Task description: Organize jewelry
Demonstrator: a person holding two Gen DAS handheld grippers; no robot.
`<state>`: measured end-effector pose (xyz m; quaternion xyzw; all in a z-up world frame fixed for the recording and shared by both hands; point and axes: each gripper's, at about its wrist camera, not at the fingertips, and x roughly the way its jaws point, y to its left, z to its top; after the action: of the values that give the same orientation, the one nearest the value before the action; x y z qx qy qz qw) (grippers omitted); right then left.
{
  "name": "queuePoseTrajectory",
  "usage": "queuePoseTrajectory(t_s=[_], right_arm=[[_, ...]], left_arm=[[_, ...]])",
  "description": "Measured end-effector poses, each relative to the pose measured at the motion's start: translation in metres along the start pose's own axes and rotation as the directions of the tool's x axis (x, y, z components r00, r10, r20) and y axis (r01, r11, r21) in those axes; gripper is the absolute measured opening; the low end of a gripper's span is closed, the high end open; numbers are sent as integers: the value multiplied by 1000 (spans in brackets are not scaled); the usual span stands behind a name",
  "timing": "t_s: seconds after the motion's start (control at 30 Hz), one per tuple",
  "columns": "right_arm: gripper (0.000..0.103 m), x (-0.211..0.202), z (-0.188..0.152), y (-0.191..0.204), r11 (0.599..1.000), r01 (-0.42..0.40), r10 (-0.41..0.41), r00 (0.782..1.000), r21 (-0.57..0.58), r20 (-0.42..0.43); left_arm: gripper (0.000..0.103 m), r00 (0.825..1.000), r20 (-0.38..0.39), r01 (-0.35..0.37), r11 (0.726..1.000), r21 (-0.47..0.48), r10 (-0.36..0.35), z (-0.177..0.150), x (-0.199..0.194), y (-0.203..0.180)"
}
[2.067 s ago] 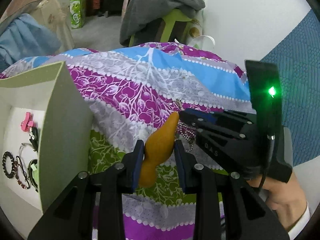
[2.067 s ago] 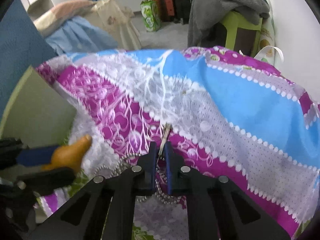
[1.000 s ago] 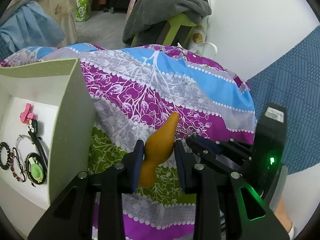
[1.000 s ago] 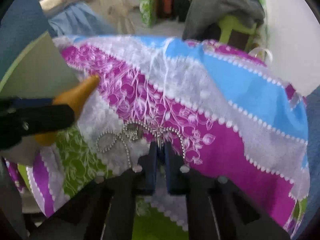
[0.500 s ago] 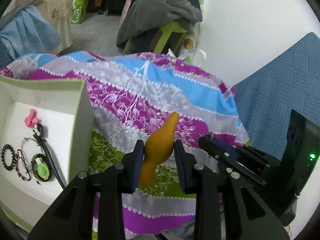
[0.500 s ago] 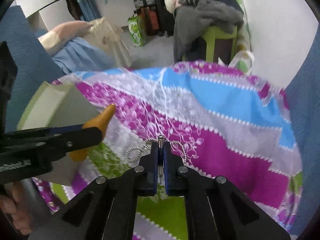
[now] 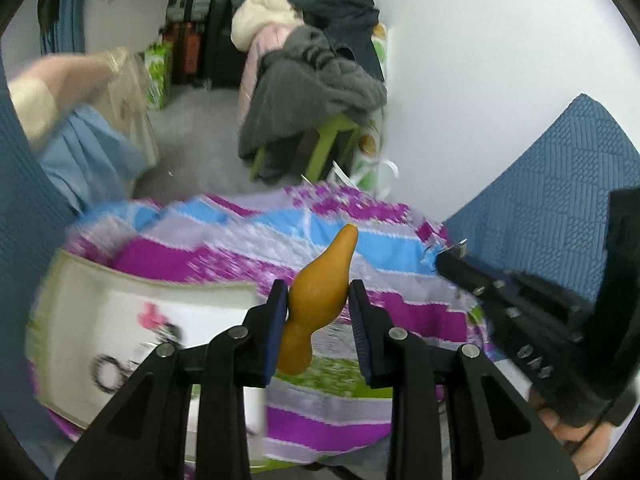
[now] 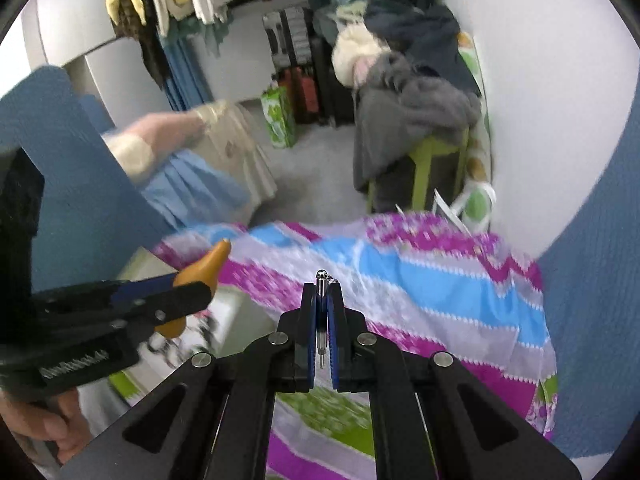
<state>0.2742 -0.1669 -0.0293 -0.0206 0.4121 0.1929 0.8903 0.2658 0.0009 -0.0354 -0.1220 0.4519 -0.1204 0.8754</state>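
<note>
My left gripper [image 7: 318, 312] is shut on an orange gourd-shaped pendant [image 7: 320, 292], held high above the bed; it also shows in the right wrist view [image 8: 200, 276]. My right gripper [image 8: 322, 294] is shut on the silver clasp [image 8: 321, 280] of a bead-chain necklace, lifted off the cloth; the chain itself is hidden below the fingers. In the left wrist view the right gripper [image 7: 452, 258] is at the right. The open pale-green jewelry box [image 7: 72, 320] lies lower left, with a pink clip [image 7: 150, 320] and dark bracelets [image 7: 108, 368] inside, blurred.
A purple, blue and green patterned cloth [image 8: 420, 280] covers the surface. Blue textured panels [image 7: 560, 208] stand right and left. Beyond are a green stool with grey clothes [image 8: 416, 128], a blue-draped seat [image 8: 192, 188] and a white wall.
Both grippers have risen well above the cloth and now look farther out. The necklace clasp came up with the right gripper. The view is motion-blurred.
</note>
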Motion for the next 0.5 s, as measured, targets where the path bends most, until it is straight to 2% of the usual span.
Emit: queuePoseTrajectory(t_s=[0.1,0.23,0.37,0.5], right_arm=[[4,-16,22,29,1000,-12,12,999,-4,49],[4,-18,30,60,1000,-18,19,997,-16,70],[4,-4,19,89,999,-40,42,998,-35,52],[4,27,-6,115,997,-58,58,998,-56,-11]], left_arm=[[32,1000,19,-16,1000,15,15,5,-19,19],[32,999,37,-40,999,20,39,1,-42,53],[32,998,40,-52,999,9,51,-14,-52,83],[32,998,19,-66,998,-21,66,-40,-42,111]])
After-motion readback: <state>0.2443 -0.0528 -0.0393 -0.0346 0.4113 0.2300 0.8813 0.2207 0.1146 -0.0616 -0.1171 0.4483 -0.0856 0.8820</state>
